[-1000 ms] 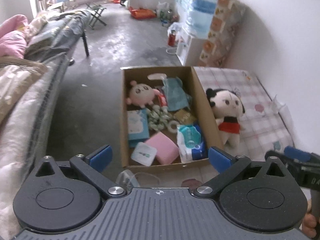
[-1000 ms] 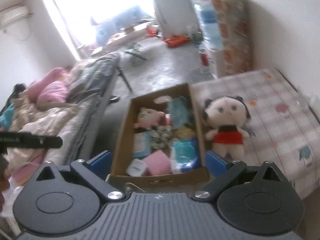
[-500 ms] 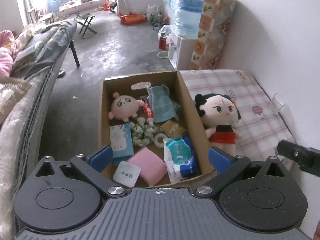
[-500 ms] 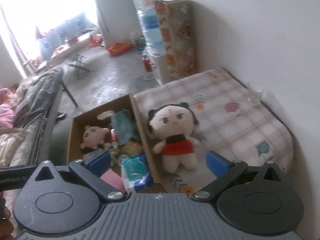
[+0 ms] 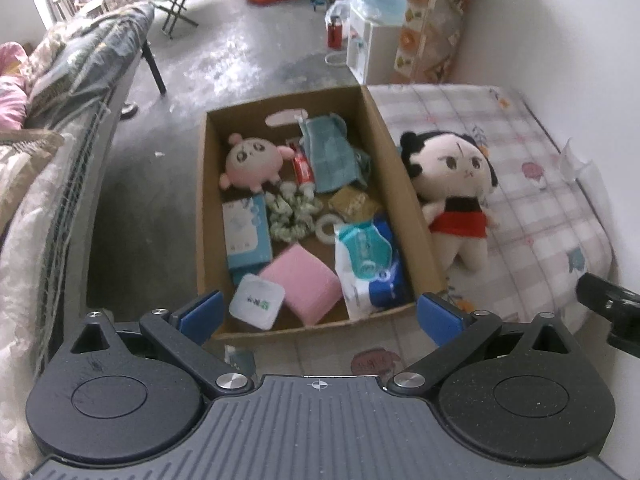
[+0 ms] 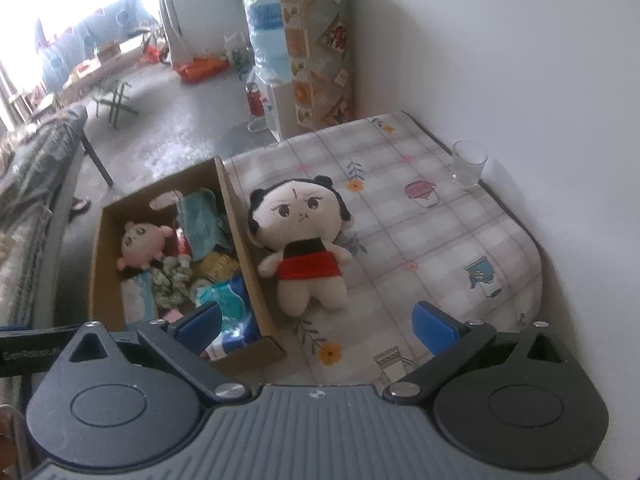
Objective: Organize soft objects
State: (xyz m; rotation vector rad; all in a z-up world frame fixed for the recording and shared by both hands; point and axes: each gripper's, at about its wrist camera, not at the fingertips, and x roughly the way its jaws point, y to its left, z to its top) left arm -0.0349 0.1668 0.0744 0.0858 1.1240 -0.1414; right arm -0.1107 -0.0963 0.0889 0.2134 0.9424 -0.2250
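Since the prior entry: my right gripper [image 6: 318, 326] has swung right, over the doll [image 6: 302, 240]. Fingers of both it and my left gripper [image 5: 318, 314]: wide apart, empty. Doll: on checked cloth [image 6: 440, 240], touching box [image 5: 404, 184] right wall.

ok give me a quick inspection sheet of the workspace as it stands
surface: checked cloth, mostly bare
job's things: black-haired doll lying face up on the cloth beside the cardboard box; pink plush, pink sponge, scrunchie and tissue packs inside the box
clutter: empty glass near the wall
grippers: left claw and right claw both open, holding nothing
cables: nothing seen
surroundings: bed on the left, water dispenser behind
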